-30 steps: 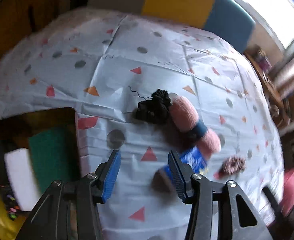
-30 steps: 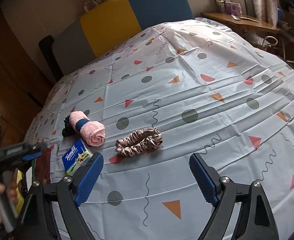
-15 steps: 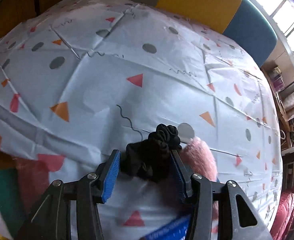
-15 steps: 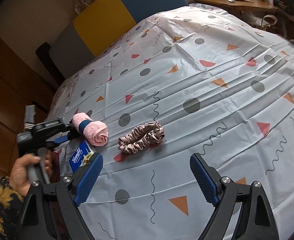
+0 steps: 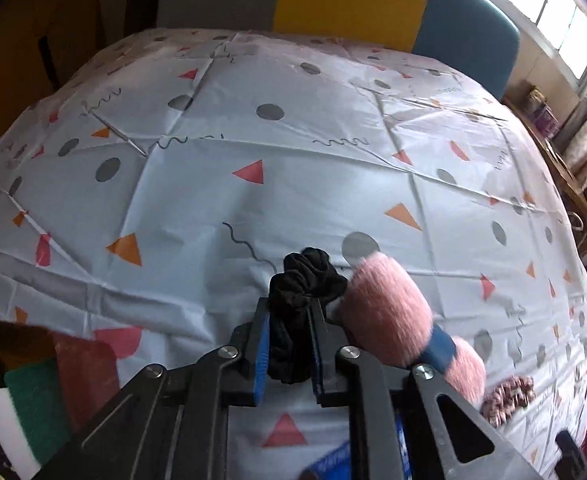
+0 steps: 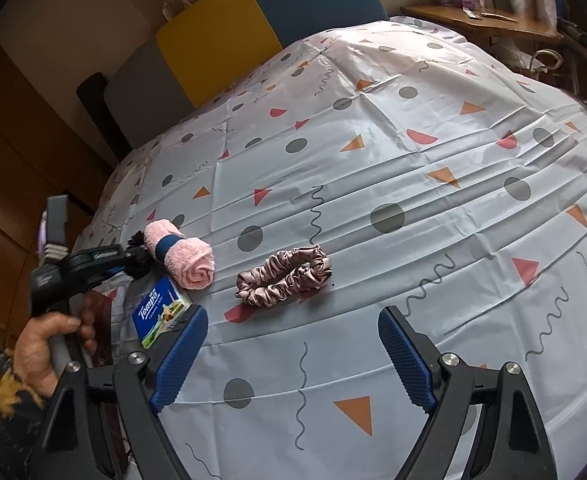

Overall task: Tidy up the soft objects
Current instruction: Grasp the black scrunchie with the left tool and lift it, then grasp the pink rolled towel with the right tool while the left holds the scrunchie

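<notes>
Tongs of the left hand [image 5: 289,344] pinch a crumpled black fabric scrunchie [image 5: 303,280] on the bench [image 5: 313,184], touching a rolled pink towel [image 5: 389,316] to their right. Right tongs [image 6: 291,354] hang spread behind a pink satin scrunchie [image 6: 283,276].

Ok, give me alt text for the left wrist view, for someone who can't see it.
The left gripper is shut on a black scrunchie on the patterned tablecloth. A rolled pink towel lies touching its right side.

The left gripper [image 5: 289,312], near the table's left edge, clamps a black fabric scrunchie [image 5: 303,280], while the right gripper [image 6: 293,344] hangs spread wide.
</notes>
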Motion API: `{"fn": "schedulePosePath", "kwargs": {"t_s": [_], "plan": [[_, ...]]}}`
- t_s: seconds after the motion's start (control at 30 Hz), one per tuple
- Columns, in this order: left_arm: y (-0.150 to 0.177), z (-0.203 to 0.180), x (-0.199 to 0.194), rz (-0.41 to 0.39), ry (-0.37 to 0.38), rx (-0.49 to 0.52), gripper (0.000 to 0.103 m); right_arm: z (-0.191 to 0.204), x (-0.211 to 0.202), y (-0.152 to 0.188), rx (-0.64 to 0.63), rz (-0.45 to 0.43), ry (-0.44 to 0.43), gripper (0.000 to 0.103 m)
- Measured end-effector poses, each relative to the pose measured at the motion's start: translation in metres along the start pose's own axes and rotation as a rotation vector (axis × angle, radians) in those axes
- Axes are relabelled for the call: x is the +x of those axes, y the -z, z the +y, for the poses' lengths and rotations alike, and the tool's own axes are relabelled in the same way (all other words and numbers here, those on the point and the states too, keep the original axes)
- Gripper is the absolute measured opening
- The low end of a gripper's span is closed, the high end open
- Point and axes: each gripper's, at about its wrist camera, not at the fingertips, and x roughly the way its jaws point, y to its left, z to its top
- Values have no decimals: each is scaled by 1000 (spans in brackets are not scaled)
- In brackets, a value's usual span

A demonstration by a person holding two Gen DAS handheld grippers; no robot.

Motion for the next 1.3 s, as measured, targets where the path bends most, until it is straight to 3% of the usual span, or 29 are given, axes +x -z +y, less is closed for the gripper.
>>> {"fn": "schedulePosePath", "kwargs": {"t_s": [0.4,0.63,0.87,0.97,1.07,1.3], "plan": [[60,-18,-75,-22,64,85,15,-18,-3,-3,69,-17,27,88],[125,-42,-108,4,122,196,15,-28,-7,-4,106,-28,35,88],[185,-53,-94,71,160,226,18,-27,-9,-2,93,-28,48,88],[195,-53,-81,83,172,203,35,-28,-7,-1,93,-18,57,88],[200,-55,-78,58,187,204,42,-29,-4,-1,94,-9,58,88],[203,-67,-73,-7,140,293,43,-28,0,-2,86,-1,73,88]]}}
